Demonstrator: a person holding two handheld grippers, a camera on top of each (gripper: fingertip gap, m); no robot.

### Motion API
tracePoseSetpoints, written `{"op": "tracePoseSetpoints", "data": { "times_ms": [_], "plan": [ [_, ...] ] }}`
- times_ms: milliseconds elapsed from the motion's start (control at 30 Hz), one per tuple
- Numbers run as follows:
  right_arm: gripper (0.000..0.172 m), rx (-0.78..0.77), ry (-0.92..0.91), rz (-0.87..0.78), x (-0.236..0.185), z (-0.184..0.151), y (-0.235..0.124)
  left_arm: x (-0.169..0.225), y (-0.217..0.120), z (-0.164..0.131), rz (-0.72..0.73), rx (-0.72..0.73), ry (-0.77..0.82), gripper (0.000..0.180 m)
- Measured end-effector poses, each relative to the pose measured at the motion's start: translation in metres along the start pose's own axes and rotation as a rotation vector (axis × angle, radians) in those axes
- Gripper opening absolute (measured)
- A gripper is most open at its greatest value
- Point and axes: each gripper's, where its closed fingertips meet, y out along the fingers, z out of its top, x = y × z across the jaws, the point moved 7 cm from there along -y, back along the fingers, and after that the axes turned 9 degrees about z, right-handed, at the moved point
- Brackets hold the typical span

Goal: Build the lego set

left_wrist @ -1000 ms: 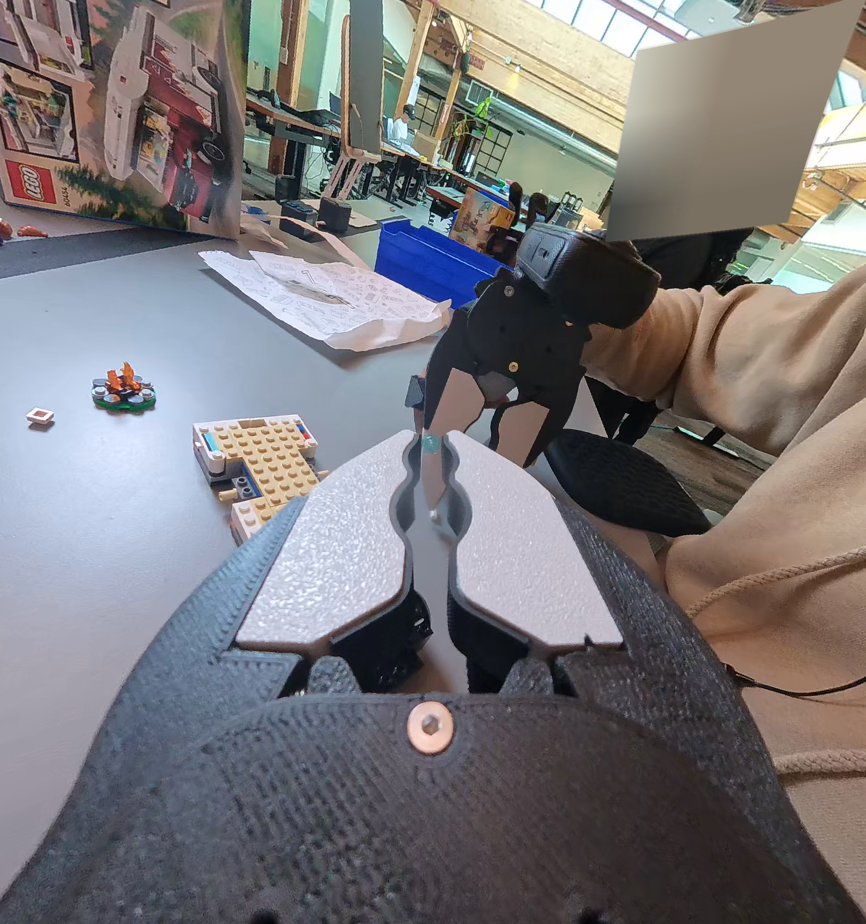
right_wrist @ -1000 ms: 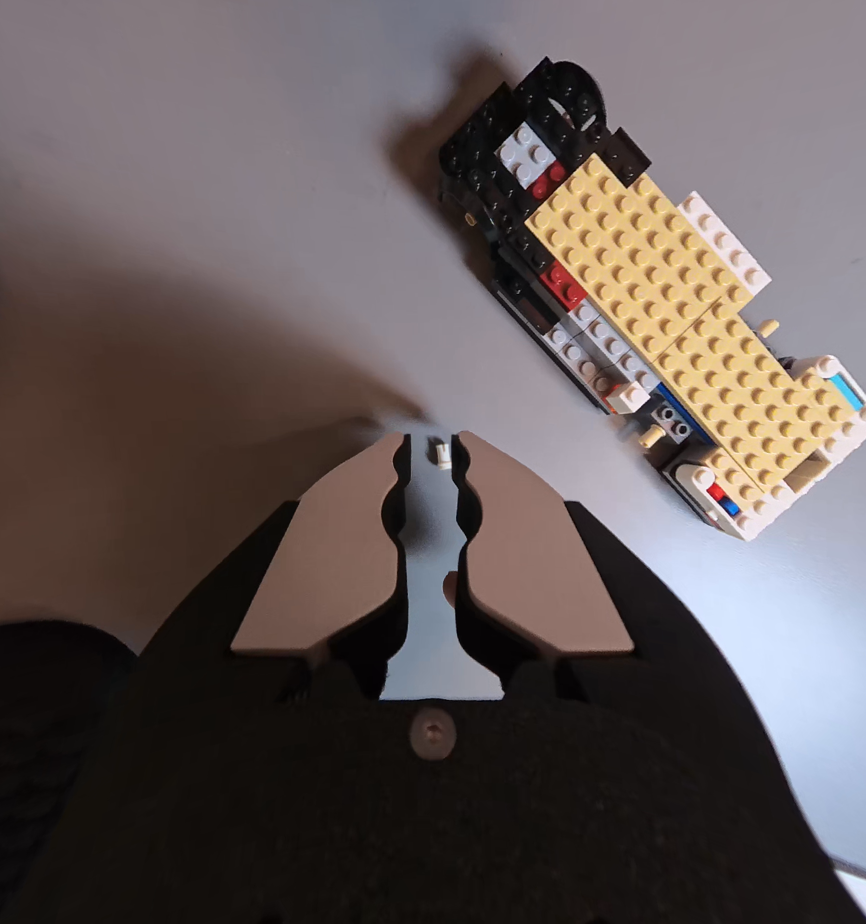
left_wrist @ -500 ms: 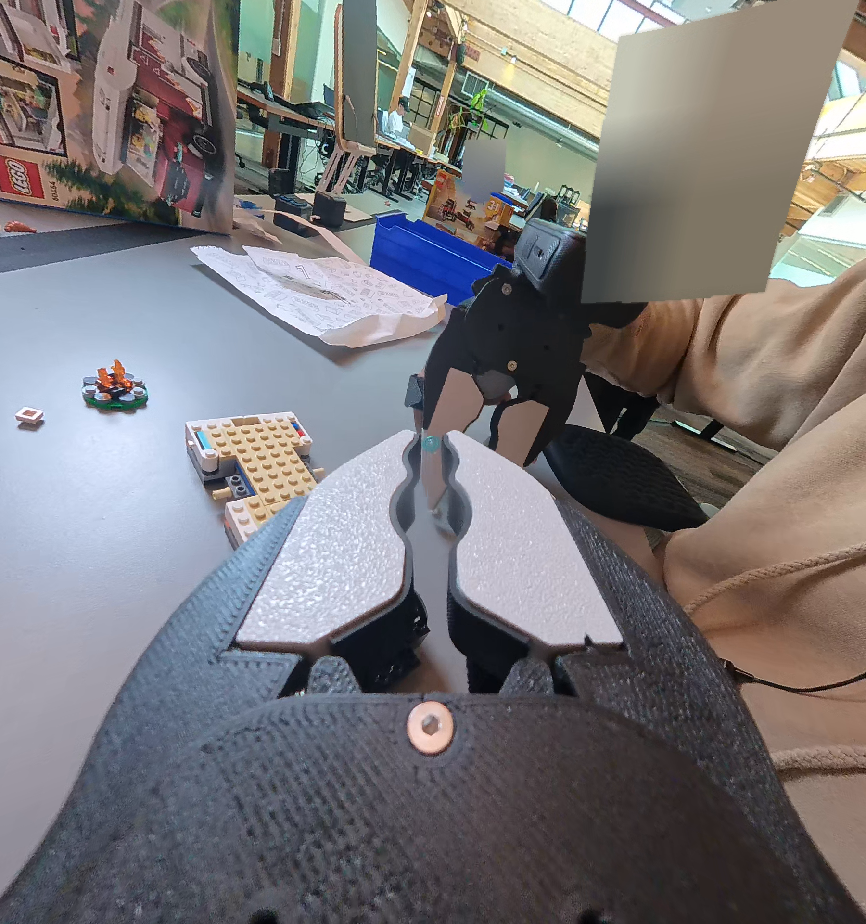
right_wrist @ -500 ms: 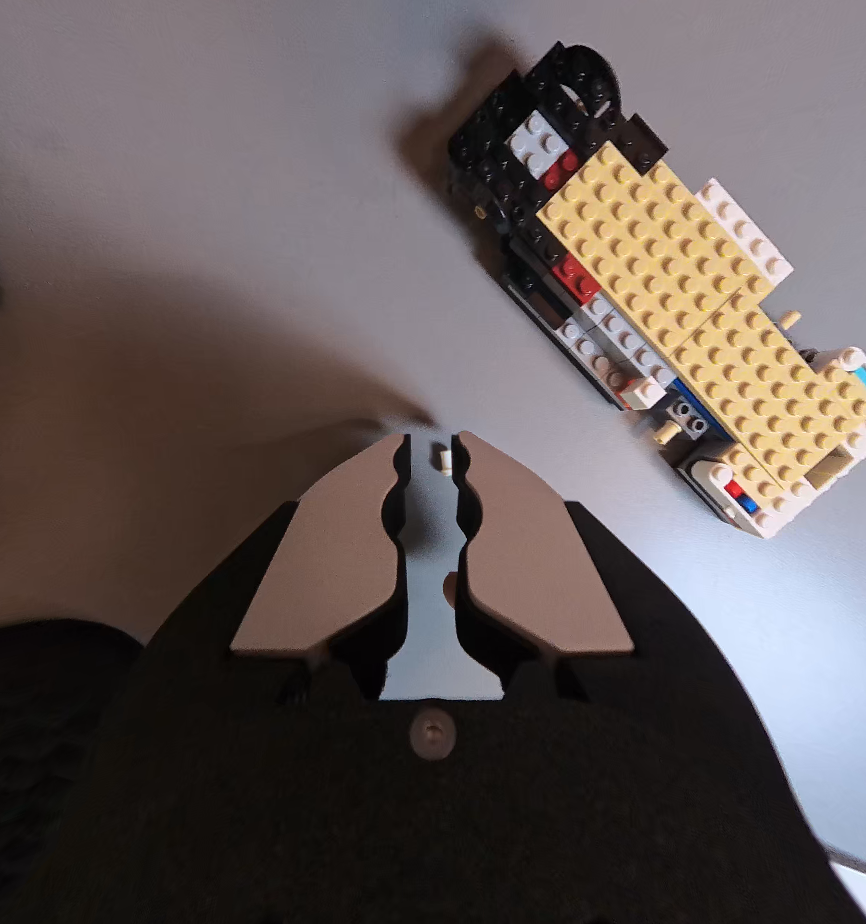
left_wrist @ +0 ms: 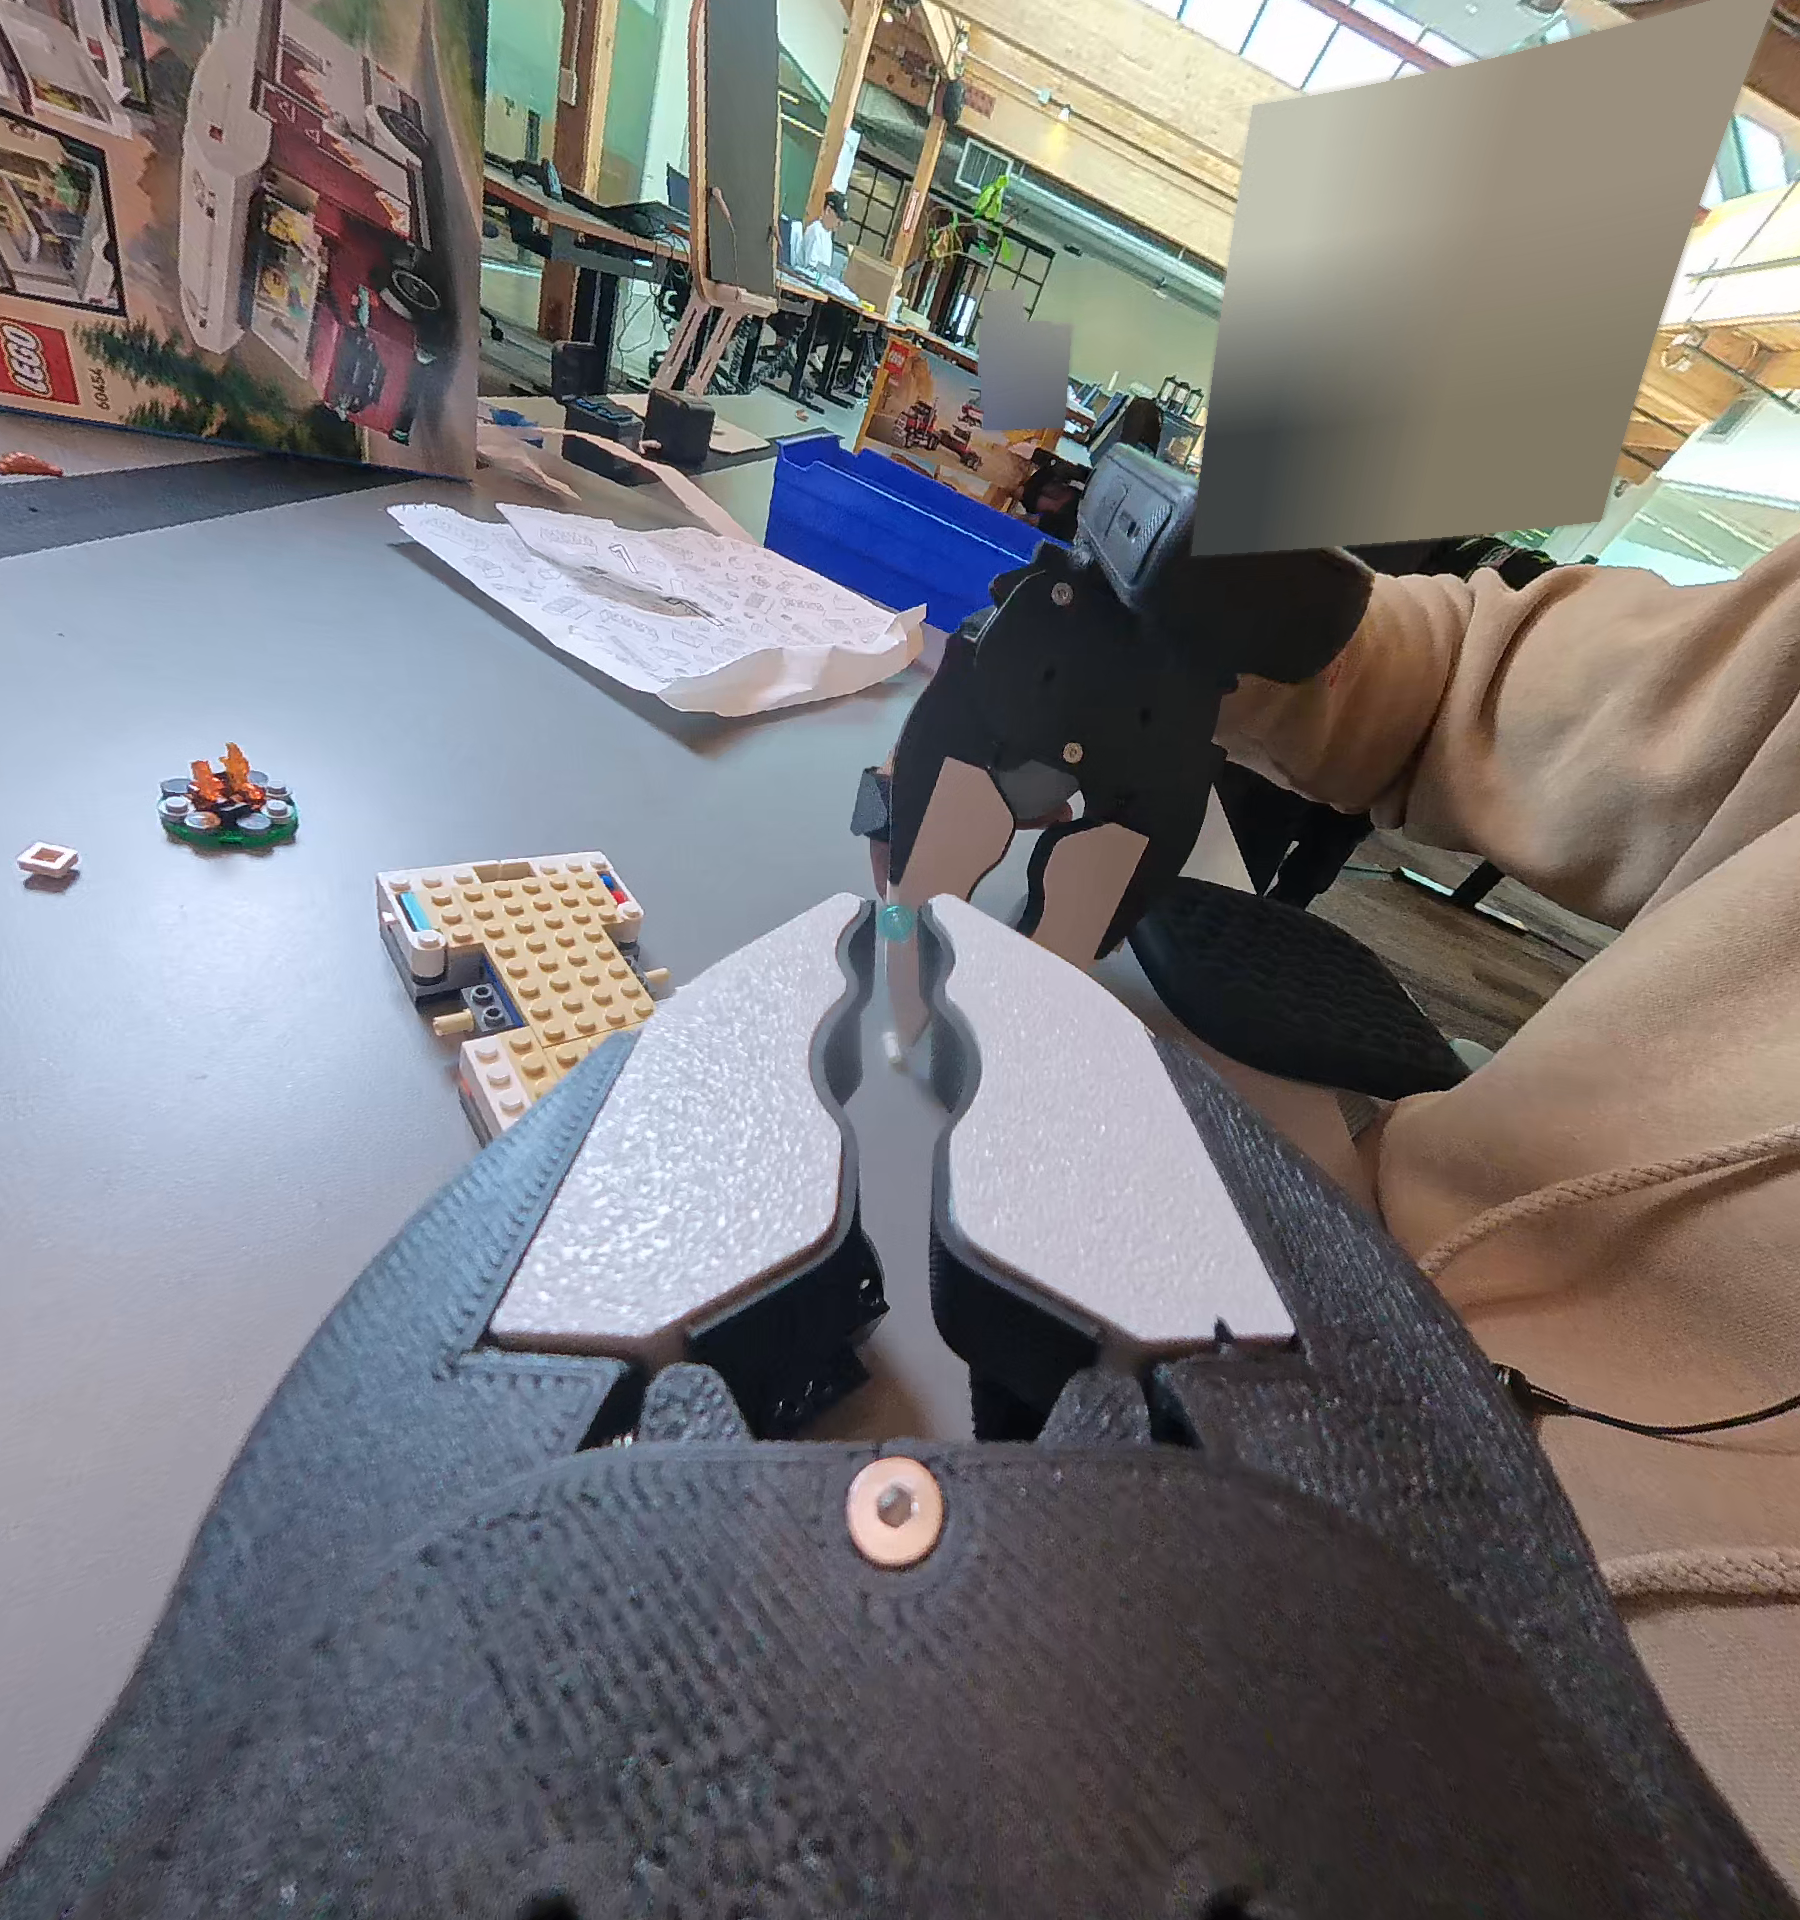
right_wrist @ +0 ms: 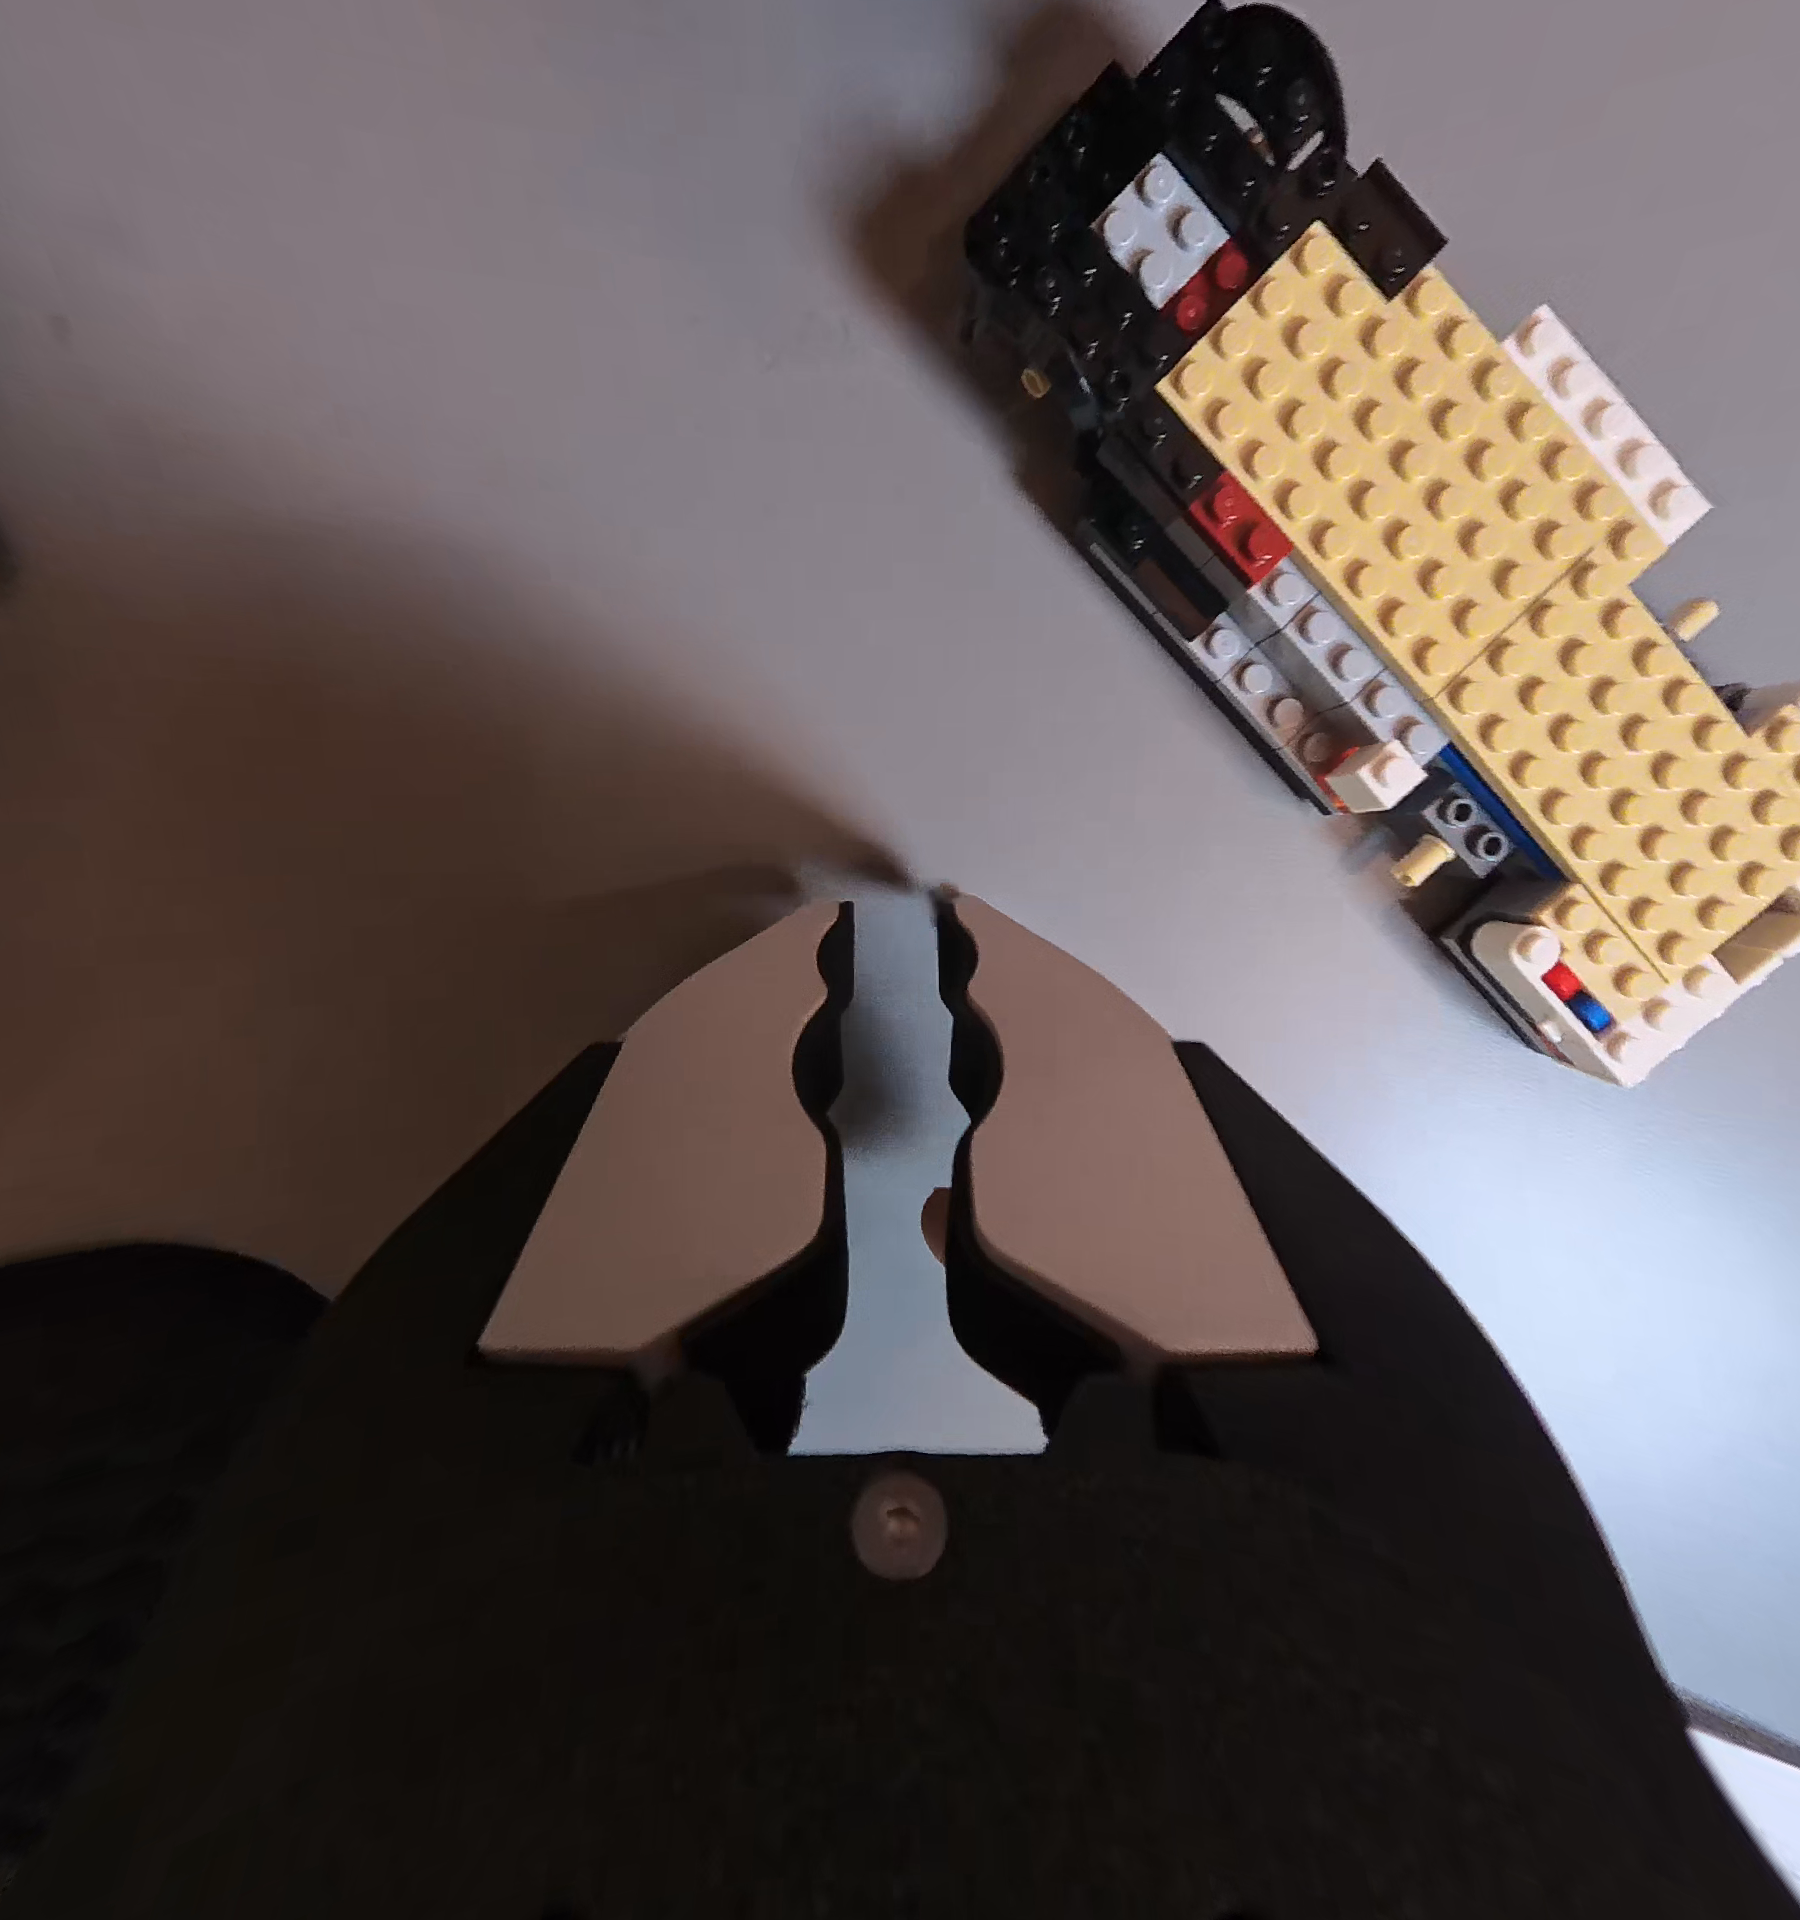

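Note:
In the left wrist view my left gripper (left_wrist: pixel 894 914) is shut on a small teal round piece (left_wrist: pixel 894 922), pinched at the very fingertips above the grey table (left_wrist: pixel 252 1195). A tiny white piece (left_wrist: pixel 891 1047) lies on the table just beyond it. My right gripper (left_wrist: pixel 1021 914) points down at that spot, one finger (left_wrist: pixel 953 831) reaching close to the white piece. In the right wrist view my right gripper (right_wrist: pixel 896 904) is open, with only table between its pads. A small pale blur (right_wrist: pixel 946 889) sits at its right fingertip. A tan-topped brick model (right_wrist: pixel 1447 582) lies to its right and also shows in the left wrist view (left_wrist: pixel 522 945).
A small campfire build (left_wrist: pixel 228 805) and a white tile (left_wrist: pixel 47 859) lie at the left. A printed paper bag (left_wrist: pixel 657 613), a blue bin (left_wrist: pixel 875 520) and a toy box (left_wrist: pixel 200 208) stand farther back. A person's beige sleeve (left_wrist: pixel 1498 727) and a black chair (left_wrist: pixel 1291 997) are at the right. My right fingertips sit around 12 cm from my left ones.
My right gripper has slid a little forward over the table. The tiny white piece went from between its fingertips to the edge of its right tip. My left gripper still holds the teal piece.

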Motion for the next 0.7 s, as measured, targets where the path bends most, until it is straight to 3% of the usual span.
{"op": "tracePoseSetpoints", "data": {
  "times_ms": [700],
  "plan": [
    [0.017,-0.031,0.02,0.028,-0.007,-0.008,0.003,0.001,0.001,-0.001,-0.007,-0.007,0.001,0.007]
  ]
}}
